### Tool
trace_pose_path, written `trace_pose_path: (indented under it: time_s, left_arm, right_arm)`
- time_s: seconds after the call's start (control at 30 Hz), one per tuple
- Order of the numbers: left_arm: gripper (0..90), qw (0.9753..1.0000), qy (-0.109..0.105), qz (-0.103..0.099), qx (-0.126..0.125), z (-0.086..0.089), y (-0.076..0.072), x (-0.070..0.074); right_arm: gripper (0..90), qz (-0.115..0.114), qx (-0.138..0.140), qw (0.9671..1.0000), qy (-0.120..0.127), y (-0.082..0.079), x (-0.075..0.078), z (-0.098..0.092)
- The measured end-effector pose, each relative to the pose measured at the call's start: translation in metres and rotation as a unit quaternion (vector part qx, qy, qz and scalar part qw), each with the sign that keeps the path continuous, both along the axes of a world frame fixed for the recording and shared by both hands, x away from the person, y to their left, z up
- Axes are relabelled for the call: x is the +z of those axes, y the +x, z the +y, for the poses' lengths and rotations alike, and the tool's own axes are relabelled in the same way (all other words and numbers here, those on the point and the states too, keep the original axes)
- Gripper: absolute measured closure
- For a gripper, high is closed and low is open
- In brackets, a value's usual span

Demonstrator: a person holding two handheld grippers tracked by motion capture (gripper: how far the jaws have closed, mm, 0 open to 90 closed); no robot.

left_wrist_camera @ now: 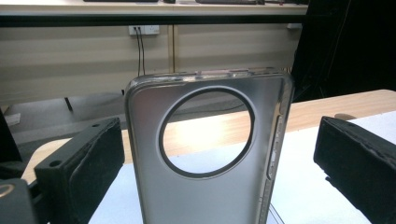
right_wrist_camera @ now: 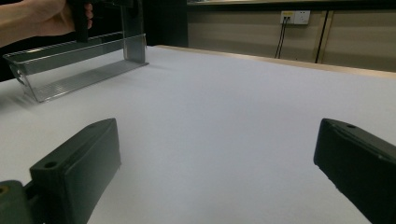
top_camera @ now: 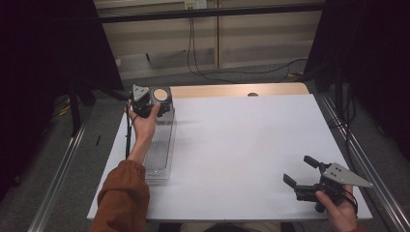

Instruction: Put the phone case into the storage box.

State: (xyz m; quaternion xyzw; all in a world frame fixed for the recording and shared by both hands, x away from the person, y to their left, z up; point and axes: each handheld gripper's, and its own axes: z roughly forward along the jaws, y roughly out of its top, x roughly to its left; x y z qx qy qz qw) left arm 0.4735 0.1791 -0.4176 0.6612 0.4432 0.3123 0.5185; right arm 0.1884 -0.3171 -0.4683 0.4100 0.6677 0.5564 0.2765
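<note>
A clear phone case [left_wrist_camera: 205, 200] with a round camera cutout stands upright at the far end of a long clear tray [top_camera: 159, 150]. In the high view the phone case [top_camera: 161, 94] is at the table's far left. My left gripper [left_wrist_camera: 212, 158] is open around it, with a gap between each jaw and the case's sides. My right gripper [top_camera: 297, 169] is held near the front right corner of the table, open with nothing between its jaws [right_wrist_camera: 210, 172]. The right gripper view shows the tray [right_wrist_camera: 70, 65] and the case [right_wrist_camera: 133, 37] far off at the left.
A white sheet [top_camera: 241, 145] covers the table, with a strip of wood [top_camera: 232, 90] showing at the far edge. Dark curtains hang at both sides. Cables run from a wall socket [top_camera: 195, 4] down the back wall.
</note>
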Motion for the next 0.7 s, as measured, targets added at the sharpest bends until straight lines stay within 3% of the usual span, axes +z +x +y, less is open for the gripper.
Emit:
trace_pose_path:
  time_s: [0.1,0.3,0.4,0.53,0.7]
  left_arm:
    - [1.8,1.0000,0.007,-0.004,0.001,-0.001,-0.005,0.004]
    - [1.7,0.9998,-0.003,-0.015,-0.009,-0.003,-0.015,0.009]
    - [1.7,0.9995,-0.005,-0.027,-0.018,-0.004,-0.021,0.010]
    - [1.9,0.9990,-0.002,-0.026,-0.036,-0.003,-0.027,0.012]
    - [1.9,0.9987,-0.003,-0.035,-0.036,0.000,-0.034,0.011]
  right_arm:
    - [0.1,0.001,-0.004,1.0000,0.001,-0.001,0.000,-0.001]
    - [0.1,0.000,-0.001,1.0000,-0.001,0.001,0.000,0.000]
    - [0.1,0.003,-0.001,1.0000,-0.002,0.002,0.000,0.001]
    - [0.1,0.002,-0.002,1.0000,-0.002,0.003,-0.001,0.001]
    - [0.1,0.003,-0.005,1.0000,-0.001,0.001,-0.001,0.000]
